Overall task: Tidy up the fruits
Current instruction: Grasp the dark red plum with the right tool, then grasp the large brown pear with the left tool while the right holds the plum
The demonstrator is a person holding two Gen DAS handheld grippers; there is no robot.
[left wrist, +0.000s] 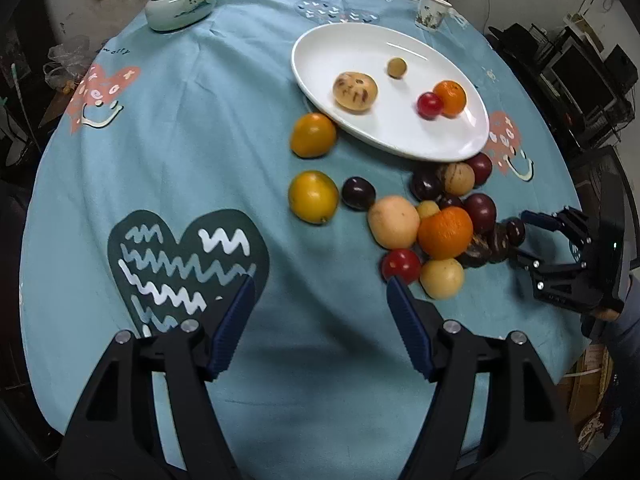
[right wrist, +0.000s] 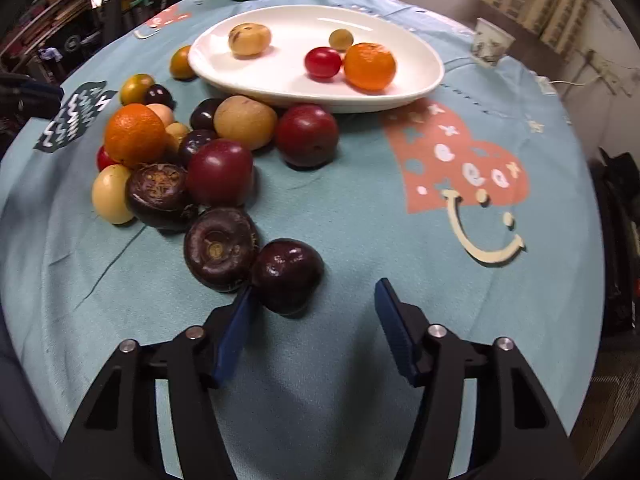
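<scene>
Fruit pile (right wrist: 180, 152): a loose heap on the blue printed tablecloth (left wrist: 180, 160), just in front of the white oval plate (left wrist: 420, 136). Mixed stock: 1 orange (right wrist: 135, 134), several dark red plums, pale yellow and tan round fruits, 1 red cherry tomato (left wrist: 401, 265), and 2 brown-purple fruits with rough caps. 1 dark plum (right wrist: 287, 276) lies at the near edge of the heap, touching a capped fruit (right wrist: 220, 254).

On the plate: 4 pieces, namely 1 tan spotted fruit (left wrist: 355, 92), 1 small olive-brown ball (left wrist: 396, 67), 1 red tomato (left wrist: 429, 105) touching 1 small orange (left wrist: 450, 98).

Set apart to the left of the heap: 2 yellow-orange citrus (left wrist: 313, 197), 1 of them just beside the plate rim.

Right gripper (right wrist: 314, 312): jaws spread wide, holding nothing; the left blue pad (right wrist: 236, 328) sits just beside or against the near dark plum, which lies partly between the fingers.

Left gripper (left wrist: 320, 308): jaws spread wide, empty, above bare cloth; its right pad tip is near the red cherry tomato.

Surroundings: a lidded ceramic jar (left wrist: 180, 2) and a patterned cup (left wrist: 431, 11) at the far table edge, well apart from the fruit.
</scene>
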